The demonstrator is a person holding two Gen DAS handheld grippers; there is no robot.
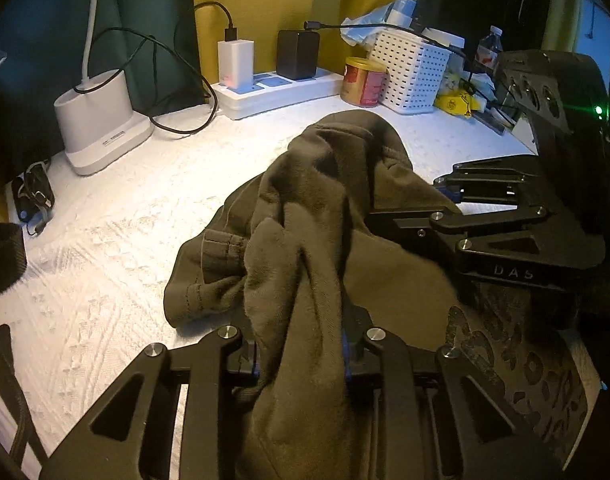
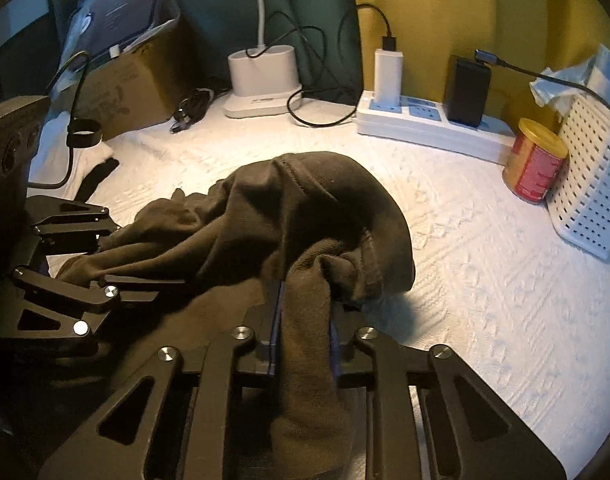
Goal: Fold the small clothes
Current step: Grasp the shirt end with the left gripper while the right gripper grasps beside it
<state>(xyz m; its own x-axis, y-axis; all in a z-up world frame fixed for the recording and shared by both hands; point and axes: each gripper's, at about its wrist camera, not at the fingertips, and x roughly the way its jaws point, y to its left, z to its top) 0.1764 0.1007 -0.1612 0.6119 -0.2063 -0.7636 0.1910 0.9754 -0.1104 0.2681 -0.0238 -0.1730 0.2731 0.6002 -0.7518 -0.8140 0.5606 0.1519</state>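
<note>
— Where is the garment, and what have you got hold of?

— The dark olive garment [image 1: 325,208] lies bunched in the middle of the white textured worktop [image 1: 117,240], with the power strip [image 1: 277,92] and the red tin [image 1: 363,82] well beyond it at the far edge. I have both grippers on it. The left gripper [image 1: 301,364] is closed narrow on a thick fold of cloth that runs up between its pads, and the right gripper [image 2: 305,328] is pinching another bunch at the garment's right side the same way. Cloth fills both gaps, so I read each as a grip and not a near miss.

— How do you expect it to handle?

— Soft and light, I judge, like a fleecy knit. It drapes and wrinkles over itself, holds no shape, and will sag between my two holds. It does not look slippery; the nap should bite on the pads. Nothing fragile here.

— Are those good places to hold?

— Not ideal. I am gripping gathered wads, several layers at once, so I cannot tell which edge is which. There is a stitched hem [image 1: 217,248] showing on the left side of the heap, and a seamed rim at the far end. For a clean fold I would want single-layer corners or that hem, one in each gripper, kept apart so the cloth spreads flat.

— Any worry nearby?

— The white basket [image 2: 589,184] and the tin stand on the right; I would keep the cloth clear of them.
</note>
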